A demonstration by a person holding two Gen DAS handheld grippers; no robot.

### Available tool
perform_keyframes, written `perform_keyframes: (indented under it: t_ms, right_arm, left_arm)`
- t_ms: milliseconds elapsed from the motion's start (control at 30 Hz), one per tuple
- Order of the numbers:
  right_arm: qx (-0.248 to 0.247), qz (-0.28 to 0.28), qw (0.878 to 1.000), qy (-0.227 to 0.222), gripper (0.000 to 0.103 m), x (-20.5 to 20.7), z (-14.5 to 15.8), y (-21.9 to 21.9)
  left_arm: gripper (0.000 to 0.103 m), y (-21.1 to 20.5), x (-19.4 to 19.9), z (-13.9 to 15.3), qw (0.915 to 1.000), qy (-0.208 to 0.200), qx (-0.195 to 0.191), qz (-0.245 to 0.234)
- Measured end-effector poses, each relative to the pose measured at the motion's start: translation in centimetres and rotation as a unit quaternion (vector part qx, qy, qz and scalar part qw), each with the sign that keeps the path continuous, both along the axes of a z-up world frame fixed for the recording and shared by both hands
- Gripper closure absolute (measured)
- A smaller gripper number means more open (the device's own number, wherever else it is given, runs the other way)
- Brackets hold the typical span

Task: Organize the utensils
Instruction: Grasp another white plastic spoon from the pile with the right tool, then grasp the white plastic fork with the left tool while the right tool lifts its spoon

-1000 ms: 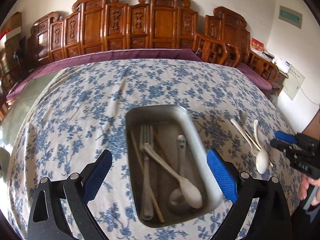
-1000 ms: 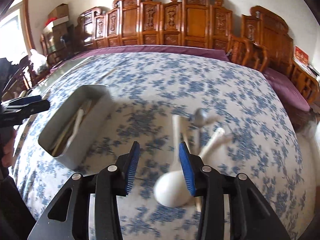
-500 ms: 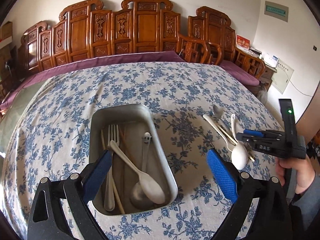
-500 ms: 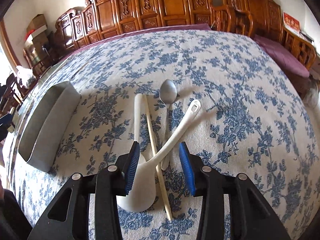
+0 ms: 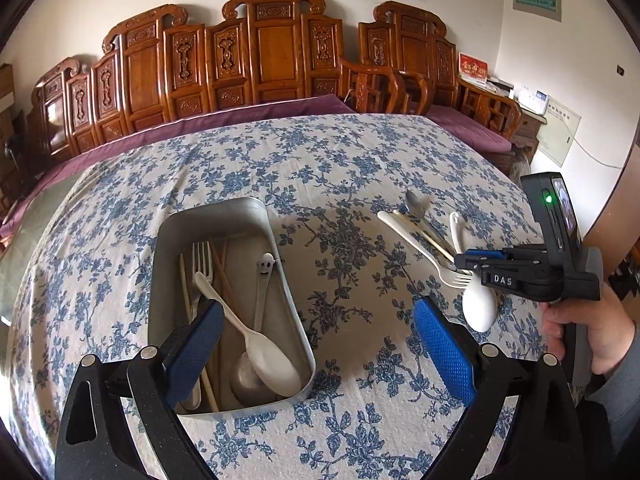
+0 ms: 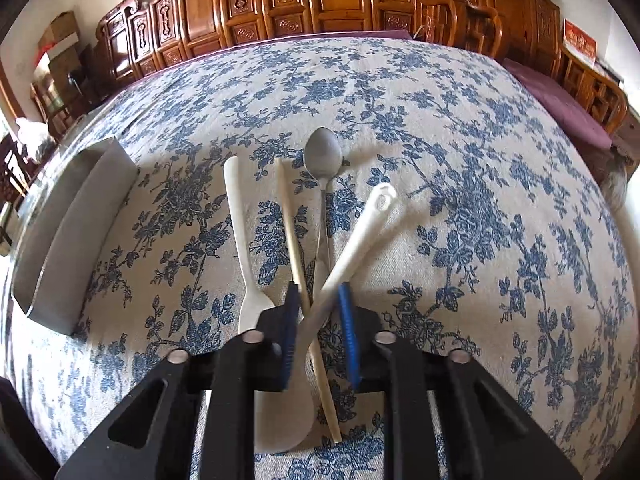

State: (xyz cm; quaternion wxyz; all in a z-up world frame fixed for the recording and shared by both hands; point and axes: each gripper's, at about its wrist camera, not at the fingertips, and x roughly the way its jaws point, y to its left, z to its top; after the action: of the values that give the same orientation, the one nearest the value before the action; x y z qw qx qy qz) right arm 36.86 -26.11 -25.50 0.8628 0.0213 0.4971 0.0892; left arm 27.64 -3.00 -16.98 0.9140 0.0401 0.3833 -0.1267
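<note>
A: Item one, far left: metal tray [image 5: 230, 216] on the flowered worktop [image 5: 320, 152]. Why there?

B: It looks like the collecting bin. It already holds a fork [image 5: 202, 264], a white spoon [image 5: 256, 340], chopsticks and a smiley-handled spoon [image 5: 265, 276]. The left claw [image 5: 316, 350] hangs over its near end, jaws wide, empty, probably waiting to steady it.

A: Item two, right of the tray?

B: The loose pile: white fork [image 6: 242, 248], chopstick [image 6: 294, 248], steel spoon [image 6: 323, 156], white ladle-spoon [image 6: 360, 236], crossed over one another.

A: The right claw [image 6: 319, 328]?

B: Its jaws have just been closing, now narrow around the ladle-spoon's handle, chopstick also between them. Blur hides whether the pads [image 6: 347, 320] press yet.

A: Hidden parts?

B: The ladle's bowl sits partly under the claw body; the tray's contents are unseen from the right view.
</note>
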Motion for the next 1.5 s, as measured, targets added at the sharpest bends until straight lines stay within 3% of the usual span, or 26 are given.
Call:
perform_keyframes:
  t_ms: [267,700,800,867,900,1133,1333,1500]
  right_arm:
    - [0.031,0.003,0.999,-0.006,0.103,-0.7,1.1,-1.4]
    - [0.059,0.027,0.998,-0.022,0.101,-2.1,2.6,-4.0]
    - [0.061,0.036,0.997,-0.010,0.094,-2.2,2.2,-3.7]
    - [0.061,0.044,0.997,-0.008,0.077,-2.4,2.1,-3.3]
    - [0.060,0.052,0.997,-0.007,0.075,-2.6,2.1,-2.8]
    - [0.016,0.072,0.997,0.028,0.076,-2.6,0.4,-1.6]
    - [0.017,0.069,0.997,0.034,0.078,-2.7,0.3,-2.7]
    - [0.024,0.060,0.998,0.028,0.092,-2.7,0.7,-3.6]
  left_arm:
    - [0.011,-1.8,-0.6,-0.4,0.9999,0.009,0.004,-0.005]
    - [0.011,-6.0,-0.9,-1.8,0.9993,0.034,0.016,-0.008]
    - [0.011,-6.4,-1.0,-2.2,0.9991,0.039,0.017,-0.004]
    - [0.011,-6.6,-1.0,-2.3,0.9990,0.041,0.019,-0.003]
    - [0.011,-6.6,-1.1,-2.4,0.9989,0.041,0.021,-0.003]
    - [0.011,-6.6,-1.4,-2.2,0.9989,0.043,0.020,0.005]
    - [0.011,-7.1,-1.3,-2.1,0.9987,0.047,0.018,0.007]
    - [0.011,-8.0,-0.4,-2.7,0.9982,0.059,0.015,0.004]
